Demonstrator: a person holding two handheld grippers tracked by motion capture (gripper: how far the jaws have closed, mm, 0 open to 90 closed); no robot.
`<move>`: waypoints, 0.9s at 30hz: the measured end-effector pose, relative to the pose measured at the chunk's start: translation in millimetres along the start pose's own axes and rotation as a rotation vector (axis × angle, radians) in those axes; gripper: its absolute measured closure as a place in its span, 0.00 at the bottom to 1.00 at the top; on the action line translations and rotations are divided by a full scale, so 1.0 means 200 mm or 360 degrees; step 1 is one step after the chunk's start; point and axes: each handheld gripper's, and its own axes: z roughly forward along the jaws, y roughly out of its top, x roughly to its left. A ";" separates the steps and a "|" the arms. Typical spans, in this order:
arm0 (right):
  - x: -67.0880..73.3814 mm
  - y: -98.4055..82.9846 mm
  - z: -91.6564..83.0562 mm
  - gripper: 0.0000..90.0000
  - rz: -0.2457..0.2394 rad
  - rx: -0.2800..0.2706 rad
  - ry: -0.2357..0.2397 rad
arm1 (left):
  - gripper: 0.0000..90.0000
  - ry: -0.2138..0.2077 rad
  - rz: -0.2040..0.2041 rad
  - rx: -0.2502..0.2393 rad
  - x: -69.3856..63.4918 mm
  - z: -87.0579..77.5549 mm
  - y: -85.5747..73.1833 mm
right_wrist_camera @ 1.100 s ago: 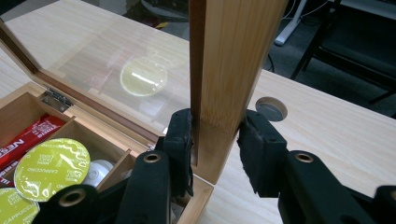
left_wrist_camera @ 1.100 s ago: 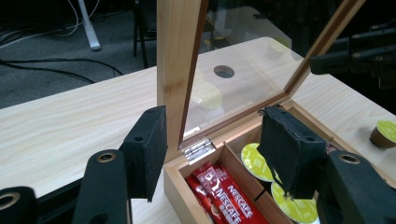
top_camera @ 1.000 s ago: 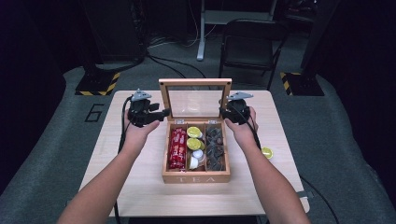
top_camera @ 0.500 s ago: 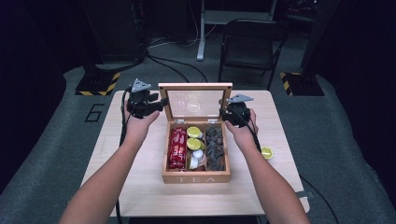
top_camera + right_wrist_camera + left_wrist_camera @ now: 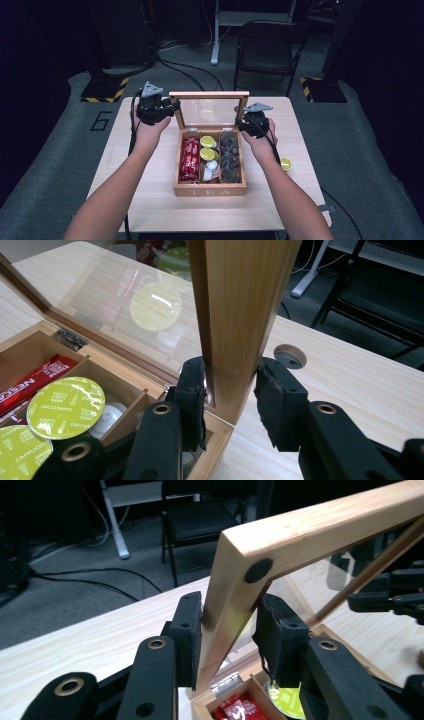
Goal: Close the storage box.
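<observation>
A wooden tea box stands mid-table with its glass lid raised upright. Red sachets, yellow-green capsules and dark pieces fill its three compartments. My left gripper is at the lid's upper left corner. Its jaws have just been closing, and in the left gripper view both pads press the lid's left rail. My right gripper is shut low on the right rail. In the right gripper view that rail sits clamped between the pads.
A loose yellow-green capsule lies on the light wooden table right of my right wrist. A round cable hole is in the tabletop behind the lid. A black chair and floor cables sit beyond the far edge.
My left gripper has risen along the lid's left rail toward the top corner and closed on it. The right gripper and the box have stayed put.
</observation>
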 end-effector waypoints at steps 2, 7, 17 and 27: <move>-0.01 -0.01 0.00 0.70 0.0011 -0.0006 0.0022 | 0.70 0.0000 0.0005 -0.0010 0.00 0.00 -0.01; -0.01 -0.03 -0.02 0.68 0.0030 -0.0005 0.0031 | 0.70 0.0000 -0.0004 -0.0019 -0.01 -0.01 -0.02; 0.00 -0.07 -0.10 0.66 0.0027 -0.0014 0.0108 | 0.70 -0.0036 0.0063 -0.0014 -0.04 -0.07 -0.08; 0.07 -0.11 -0.21 0.62 0.0010 -0.0054 0.0201 | 0.68 -0.0106 0.0040 -0.0031 -0.05 -0.12 -0.15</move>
